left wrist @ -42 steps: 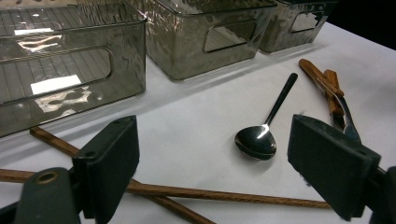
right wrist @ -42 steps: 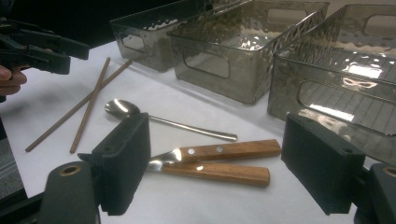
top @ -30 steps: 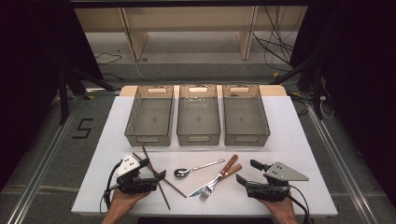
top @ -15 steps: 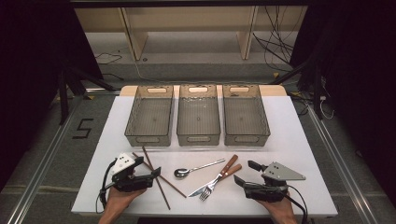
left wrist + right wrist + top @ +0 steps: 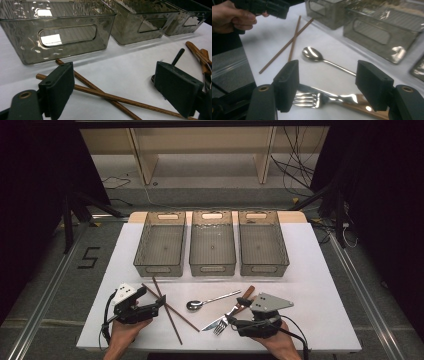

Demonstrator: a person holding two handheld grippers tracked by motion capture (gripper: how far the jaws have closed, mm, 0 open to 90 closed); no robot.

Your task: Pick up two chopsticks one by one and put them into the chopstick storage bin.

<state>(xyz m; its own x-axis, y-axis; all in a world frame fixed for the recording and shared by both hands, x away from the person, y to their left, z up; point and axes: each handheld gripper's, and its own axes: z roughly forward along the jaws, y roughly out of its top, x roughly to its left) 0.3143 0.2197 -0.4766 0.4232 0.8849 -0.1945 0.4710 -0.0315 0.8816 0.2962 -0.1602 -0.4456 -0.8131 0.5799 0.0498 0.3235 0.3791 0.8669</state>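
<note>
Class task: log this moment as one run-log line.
left claw: open over chopsticks | right claw: closing, straddling fork, not gripping | bins: empty

My right gripper (image 5: 235, 316) is sliding leftward across the white table (image 5: 320, 285), away from the right edge and in over the wooden-handled steel fork (image 5: 322, 99) and the wooden-handled knife (image 5: 235, 311) beside it; its black jaws are closing a little, the fork's tines lying between them, untouched; my left gripper (image 5: 159, 303) is tilting its jaws up over the two crossed brown wooden chopsticks (image 5: 167, 307).
</note>
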